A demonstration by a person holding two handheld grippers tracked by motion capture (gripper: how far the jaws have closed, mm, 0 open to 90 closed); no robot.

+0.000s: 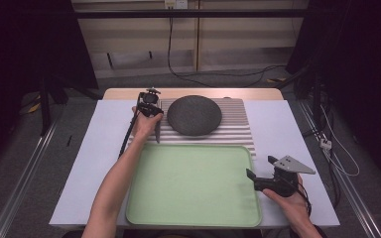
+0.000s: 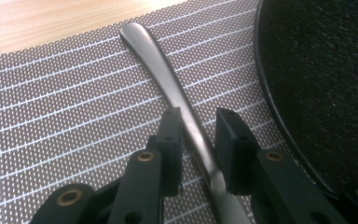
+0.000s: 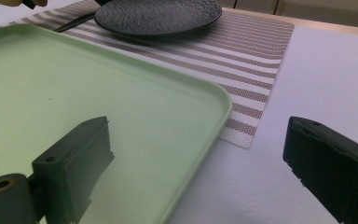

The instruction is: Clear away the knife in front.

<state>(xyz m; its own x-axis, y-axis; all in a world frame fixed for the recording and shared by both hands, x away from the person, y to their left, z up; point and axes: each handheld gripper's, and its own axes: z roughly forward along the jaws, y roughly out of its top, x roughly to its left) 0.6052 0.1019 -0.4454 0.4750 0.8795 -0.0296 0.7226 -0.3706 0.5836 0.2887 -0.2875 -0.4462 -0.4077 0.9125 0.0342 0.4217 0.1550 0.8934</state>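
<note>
A metal utensil handle (image 2: 154, 51) lies on the striped placemat (image 2: 65, 107), just left of a dark round plate (image 2: 326, 74). My left gripper (image 2: 198, 126) is lowered over the handle, one jaw on each side of it. The left pad is against the metal; a gap remains at the right pad. In the high view the left gripper (image 1: 154, 118) is at the plate's (image 1: 194, 115) left edge. My right gripper (image 1: 260, 167) rests at the right rim of the empty green tray (image 1: 193, 183). Its jaws stand wide with nothing between them (image 3: 196, 154).
The placemat (image 1: 238, 130) lies behind the tray on a white table cover. White cover (image 3: 307, 79) extends to the right of the tray's rim (image 3: 223, 100). The plate (image 3: 158, 16) sits at the back, with the utensil (image 3: 74, 22) to its left.
</note>
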